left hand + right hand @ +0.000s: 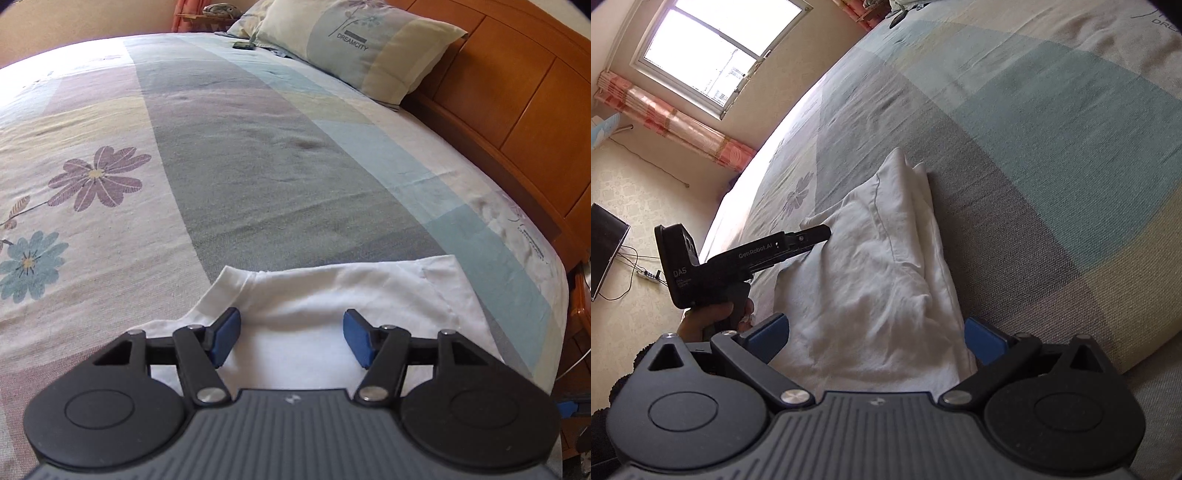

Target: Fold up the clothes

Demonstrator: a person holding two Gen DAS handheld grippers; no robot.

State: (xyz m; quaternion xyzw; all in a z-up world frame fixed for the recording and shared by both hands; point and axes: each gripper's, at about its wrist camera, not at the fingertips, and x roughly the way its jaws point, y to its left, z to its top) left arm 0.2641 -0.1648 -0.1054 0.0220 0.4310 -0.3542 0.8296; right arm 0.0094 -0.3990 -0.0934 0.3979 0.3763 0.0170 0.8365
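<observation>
A white garment lies partly folded on the patterned bed cover, near the bed's edge. In the left wrist view my left gripper hangs just over the garment's near part. Its blue pads stand apart with only flat cloth below them. In the right wrist view the garment runs away from me as a long rumpled strip. My right gripper straddles its near end, jaws wide and not pressing on it. The left gripper, held by a hand, points at the strip's left edge.
A pillow and a small dark object lie at the head of the bed, against the wooden headboard. A nightstand stands at the right. Beyond the bed are a window, a curtain, a dark screen and a power strip.
</observation>
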